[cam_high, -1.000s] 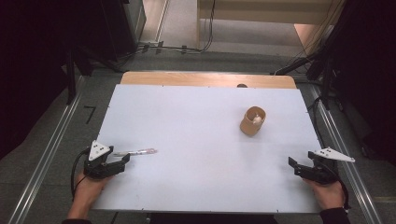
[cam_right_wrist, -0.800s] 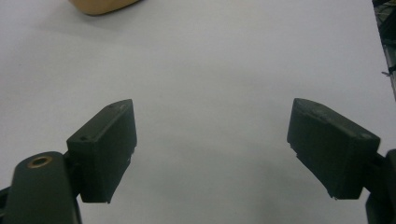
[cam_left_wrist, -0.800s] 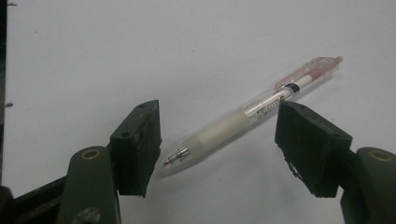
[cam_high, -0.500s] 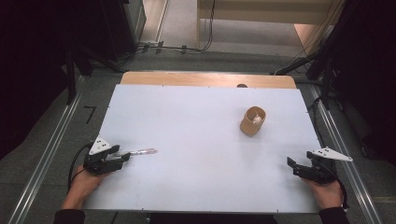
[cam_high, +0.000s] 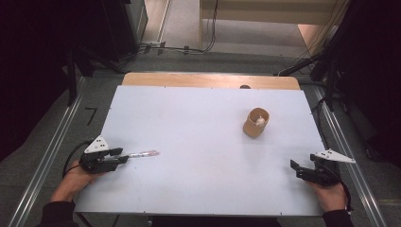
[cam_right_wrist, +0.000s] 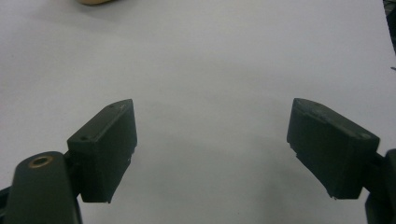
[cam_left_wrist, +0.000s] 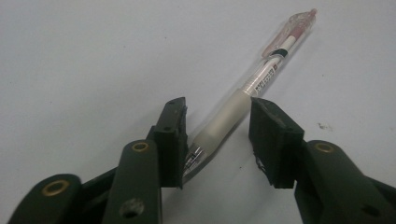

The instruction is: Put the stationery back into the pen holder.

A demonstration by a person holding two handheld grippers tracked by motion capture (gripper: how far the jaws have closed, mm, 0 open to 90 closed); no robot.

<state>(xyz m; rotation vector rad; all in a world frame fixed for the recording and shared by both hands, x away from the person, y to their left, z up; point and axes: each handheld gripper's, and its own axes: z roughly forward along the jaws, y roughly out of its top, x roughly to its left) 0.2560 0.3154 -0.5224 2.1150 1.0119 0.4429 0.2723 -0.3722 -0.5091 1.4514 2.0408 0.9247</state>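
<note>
1. White counter is carrying a clear pen with a reddish cap, lying flat near the left edge, its capped end pointing toward the middle.
2. Left claw is straddling the pen's pale rubber grip; its jaws have just been closing, and in the left gripper view one pad seems to be touching the tip end while the other is standing just clear, so the pen is not yet clamped.
3. Grasping looks like the step in hand; next the jaws are needing to finish closing squarely on the barrel before any lift.
4. Left hand is lying low at the front-left corner, claw aimed level across the counter.
5. Right claw is resting wide apart and empty near the front-right corner.
6. Brown cup is standing toward the right edge, well apart from both.
</note>
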